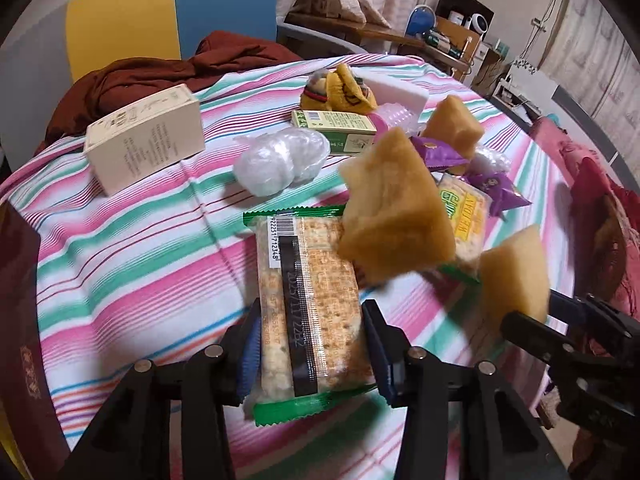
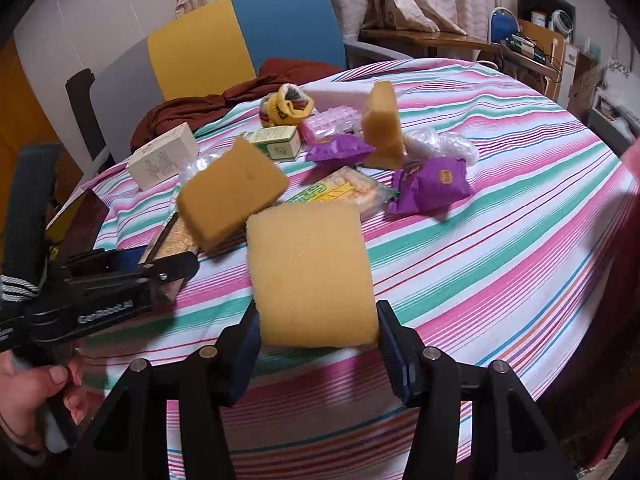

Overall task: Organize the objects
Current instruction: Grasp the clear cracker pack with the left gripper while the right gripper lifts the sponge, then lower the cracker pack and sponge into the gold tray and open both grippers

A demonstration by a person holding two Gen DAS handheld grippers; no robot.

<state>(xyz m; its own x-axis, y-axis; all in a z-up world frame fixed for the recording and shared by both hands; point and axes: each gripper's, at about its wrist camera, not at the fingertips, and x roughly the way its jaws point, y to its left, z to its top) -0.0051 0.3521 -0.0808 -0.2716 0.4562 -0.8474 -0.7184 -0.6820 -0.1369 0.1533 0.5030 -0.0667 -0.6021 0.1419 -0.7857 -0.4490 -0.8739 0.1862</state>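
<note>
The left gripper (image 1: 310,354) clamps a green-edged clear cracker packet (image 1: 308,304), barcode up; the right gripper (image 2: 318,336) squeezes a porous yellow sponge (image 2: 310,272)

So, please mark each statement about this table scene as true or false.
1. The left gripper is shut on the cracker packet. True.
2. The right gripper holds a purple snack packet. False: it holds a yellow sponge.
3. The tablecloth is striped. True.
4. The beige box stands on a chair. False: it lies on the table.
5. A dark red cloth lies at the table's far edge. True.
</note>
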